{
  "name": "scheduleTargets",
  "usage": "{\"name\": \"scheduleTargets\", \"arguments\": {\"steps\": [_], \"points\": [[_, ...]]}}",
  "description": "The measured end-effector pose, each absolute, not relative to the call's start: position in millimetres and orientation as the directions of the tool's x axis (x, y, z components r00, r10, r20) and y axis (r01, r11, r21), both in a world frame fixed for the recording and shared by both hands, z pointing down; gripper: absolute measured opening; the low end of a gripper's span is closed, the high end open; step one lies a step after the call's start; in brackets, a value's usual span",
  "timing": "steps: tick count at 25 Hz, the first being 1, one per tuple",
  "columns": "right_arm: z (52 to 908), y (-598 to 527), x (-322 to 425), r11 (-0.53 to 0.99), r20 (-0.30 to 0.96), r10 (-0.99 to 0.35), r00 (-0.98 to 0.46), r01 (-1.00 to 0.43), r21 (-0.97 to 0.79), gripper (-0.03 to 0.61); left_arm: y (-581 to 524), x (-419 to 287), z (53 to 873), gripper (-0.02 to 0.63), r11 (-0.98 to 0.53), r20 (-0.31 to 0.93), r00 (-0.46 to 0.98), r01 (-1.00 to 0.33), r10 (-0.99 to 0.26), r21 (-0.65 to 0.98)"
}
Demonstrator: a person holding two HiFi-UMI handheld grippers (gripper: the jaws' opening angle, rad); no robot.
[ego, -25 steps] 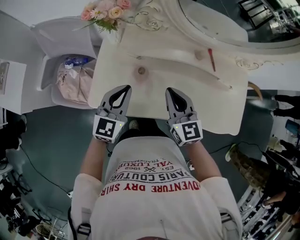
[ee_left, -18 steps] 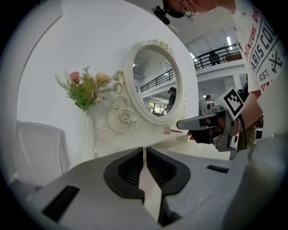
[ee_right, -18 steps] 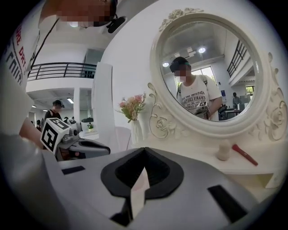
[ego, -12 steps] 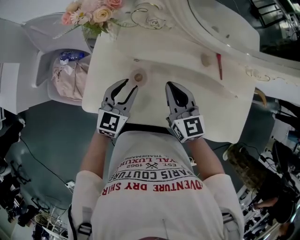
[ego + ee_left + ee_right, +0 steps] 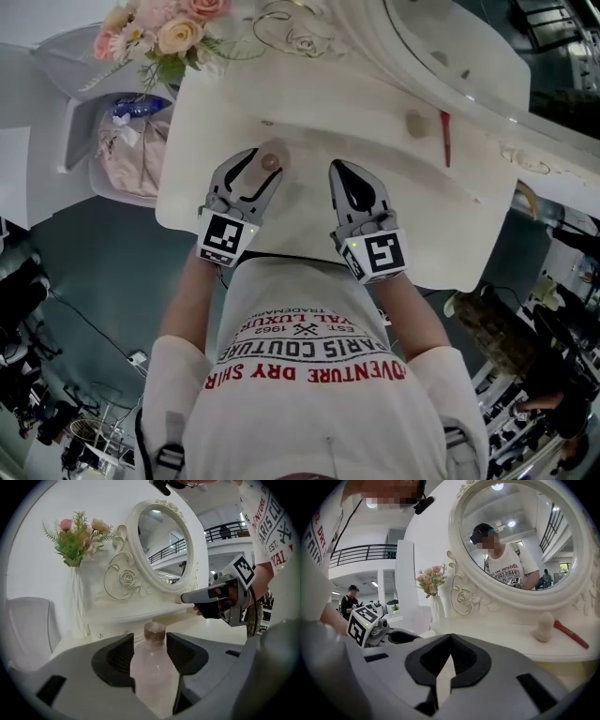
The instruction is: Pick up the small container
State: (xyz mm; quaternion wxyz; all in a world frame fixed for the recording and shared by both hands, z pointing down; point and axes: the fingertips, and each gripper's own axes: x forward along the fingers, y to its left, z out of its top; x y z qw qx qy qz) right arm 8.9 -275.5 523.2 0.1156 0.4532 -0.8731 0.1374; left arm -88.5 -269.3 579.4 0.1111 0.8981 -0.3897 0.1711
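The small container (image 5: 271, 161) is a pale pink bottle with a brown cap, upright near the left front of the cream dressing table (image 5: 403, 220). My left gripper (image 5: 263, 168) reaches around it with its jaws opening. In the left gripper view the bottle (image 5: 151, 670) stands between the two dark pads (image 5: 117, 658), with its cap (image 5: 154, 630) above them. The pads sit beside the bottle without a visible squeeze. My right gripper (image 5: 343, 174) rests over the table's front, to the right of the bottle, with its tips meeting (image 5: 450, 639) and nothing between them.
An oval mirror (image 5: 450, 42) rises at the back of the table. A red stick (image 5: 446, 139) and a small rounded object (image 5: 416, 122) lie on the shelf at the right. A vase of flowers (image 5: 155, 33) stands at the back left, above a white chair holding a bag (image 5: 127, 150).
My left gripper has moved forward to the bottle and gone from shut to wide open around it. The right gripper has stayed shut in about the same place.
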Motion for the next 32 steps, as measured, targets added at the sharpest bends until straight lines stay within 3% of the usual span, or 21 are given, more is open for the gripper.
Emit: {"name": "scheduleTargets", "arguments": {"steps": [16,32], "points": [[531,-287,31,0.531,0.332,-0.763,-0.554,-0.831,-0.167,-0.002,-285,-70,583,0.167,-0.704,0.342,0.677,-0.708,-0.652,0.060],[515,-261,35,0.467,0.340,-0.804,-0.488,-0.872,-0.146,-0.002,-263,-62,562,0.137,-0.779,0.400,0.720,-0.626,-0.567,0.024]]}}
